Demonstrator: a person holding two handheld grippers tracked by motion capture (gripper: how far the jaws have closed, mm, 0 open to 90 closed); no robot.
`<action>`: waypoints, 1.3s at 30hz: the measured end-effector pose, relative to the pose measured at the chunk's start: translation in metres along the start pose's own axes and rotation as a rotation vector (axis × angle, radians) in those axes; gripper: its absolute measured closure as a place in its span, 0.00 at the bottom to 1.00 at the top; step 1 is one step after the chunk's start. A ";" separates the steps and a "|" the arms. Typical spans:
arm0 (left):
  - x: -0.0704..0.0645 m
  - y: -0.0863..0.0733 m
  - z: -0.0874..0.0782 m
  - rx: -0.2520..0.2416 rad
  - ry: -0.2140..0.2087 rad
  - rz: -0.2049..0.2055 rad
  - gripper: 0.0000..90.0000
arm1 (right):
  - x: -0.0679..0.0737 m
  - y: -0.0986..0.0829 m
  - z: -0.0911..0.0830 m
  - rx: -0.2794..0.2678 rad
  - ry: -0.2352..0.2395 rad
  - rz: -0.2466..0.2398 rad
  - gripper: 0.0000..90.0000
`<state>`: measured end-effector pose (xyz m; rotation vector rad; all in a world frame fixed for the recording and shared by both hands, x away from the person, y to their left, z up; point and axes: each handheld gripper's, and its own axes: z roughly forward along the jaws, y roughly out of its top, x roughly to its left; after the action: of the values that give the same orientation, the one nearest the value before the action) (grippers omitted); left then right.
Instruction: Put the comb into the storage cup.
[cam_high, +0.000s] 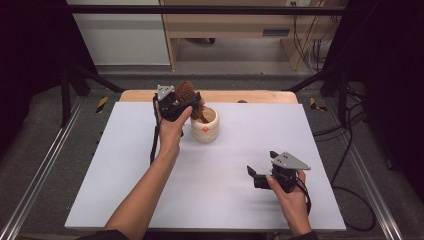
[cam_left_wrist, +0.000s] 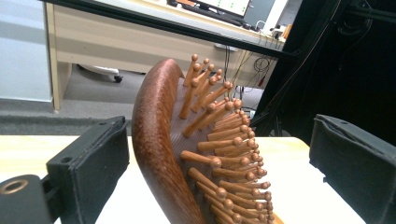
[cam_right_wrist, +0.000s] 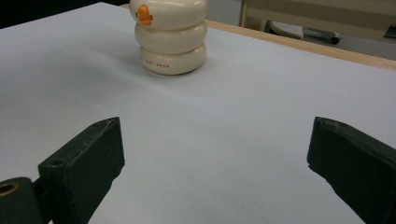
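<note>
A brown wooden hairbrush (cam_high: 186, 91) with peg bristles stands tilted, its handle down inside a cream ribbed cup (cam_high: 206, 129) with an orange mark, at the back middle of the white table. My left gripper (cam_high: 190, 102) is open around the brush head. In the left gripper view the brush (cam_left_wrist: 187, 154) stands between the jaws, its back close to the left jaw and a gap at the right one. My right gripper (cam_high: 261, 164) rests open near the front right, nothing between its jaws. In the right gripper view that gripper (cam_right_wrist: 215, 158) faces the cup (cam_right_wrist: 170, 42).
A white sheet (cam_high: 240, 150) covers the table, with a strip of wooden edge (cam_high: 260, 96) at the back. Black frame posts stand at both sides. Cables (cam_high: 350, 150) trail on the floor to the right. A desk stands beyond the table.
</note>
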<state>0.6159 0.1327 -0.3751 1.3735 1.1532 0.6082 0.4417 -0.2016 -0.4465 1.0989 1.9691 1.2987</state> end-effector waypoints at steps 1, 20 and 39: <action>0.000 0.000 0.000 0.001 -0.001 0.000 0.06 | 0.000 0.000 0.000 0.000 0.000 0.000 0.05; 0.001 -0.001 -0.011 0.013 -0.002 0.053 0.04 | 0.000 0.001 0.000 0.000 -0.002 -0.008 0.05; 0.003 -0.001 -0.024 0.005 -0.023 0.079 0.03 | 0.001 0.001 0.001 0.002 -0.007 -0.012 0.04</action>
<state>0.5961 0.1456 -0.3724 1.4320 1.0873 0.6444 0.4417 -0.2002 -0.4462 1.0894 1.9691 1.2850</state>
